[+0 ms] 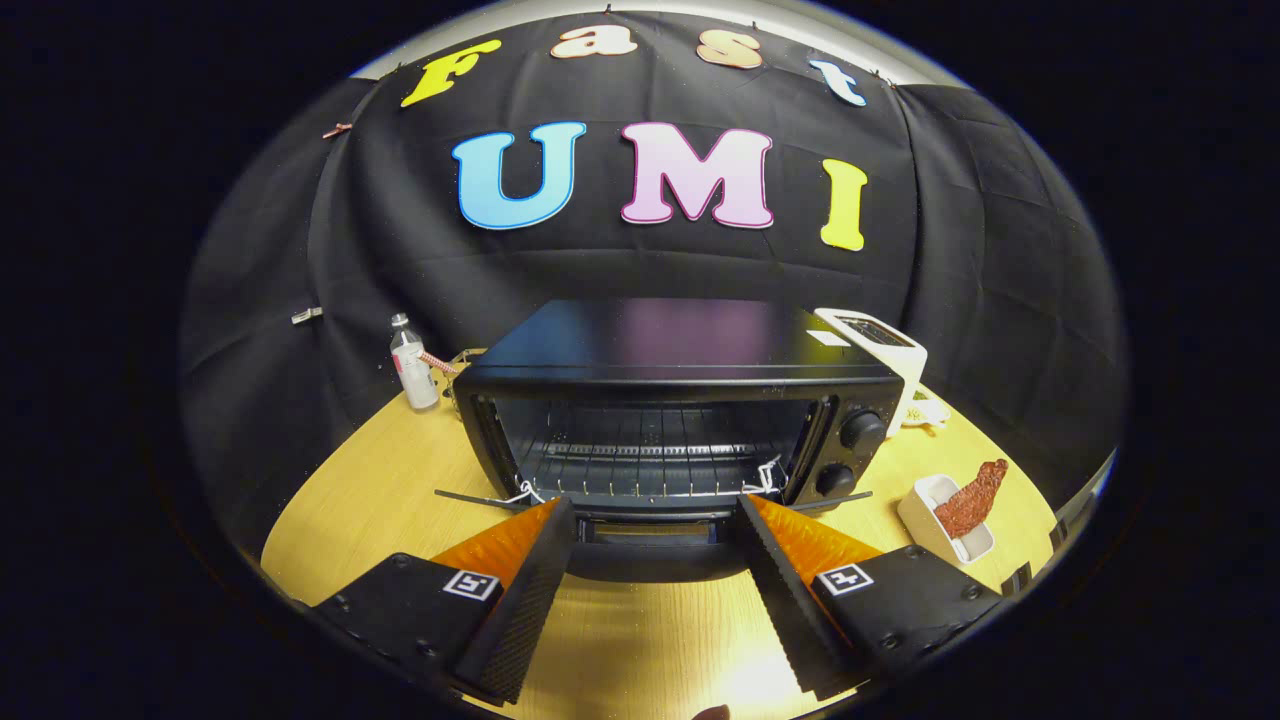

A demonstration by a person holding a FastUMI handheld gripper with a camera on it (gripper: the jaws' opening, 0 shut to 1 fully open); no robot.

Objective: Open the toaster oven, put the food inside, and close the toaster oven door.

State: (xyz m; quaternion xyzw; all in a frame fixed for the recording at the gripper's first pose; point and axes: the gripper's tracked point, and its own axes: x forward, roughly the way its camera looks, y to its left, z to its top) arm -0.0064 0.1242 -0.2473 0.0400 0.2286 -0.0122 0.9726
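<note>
The oven (660,420) door (650,535) already lies open just ahead of your gripper (655,515), whose fingers stand apart on nothing. Swing right to the food (972,498) in its white dish (925,522), near the oven's right side, and close squarely on it.

Black toaster oven (680,400) on a pale wood-grain worktop (350,500); reddish-brown food (972,500) in a white dish (925,520).

The toaster oven (660,400) is seen with its door dropped open, just ahead of the gripper (657,503), whose jaws are spread wide. Food (972,497) is propped in a white dish (925,515) on the counter (370,500).
</note>
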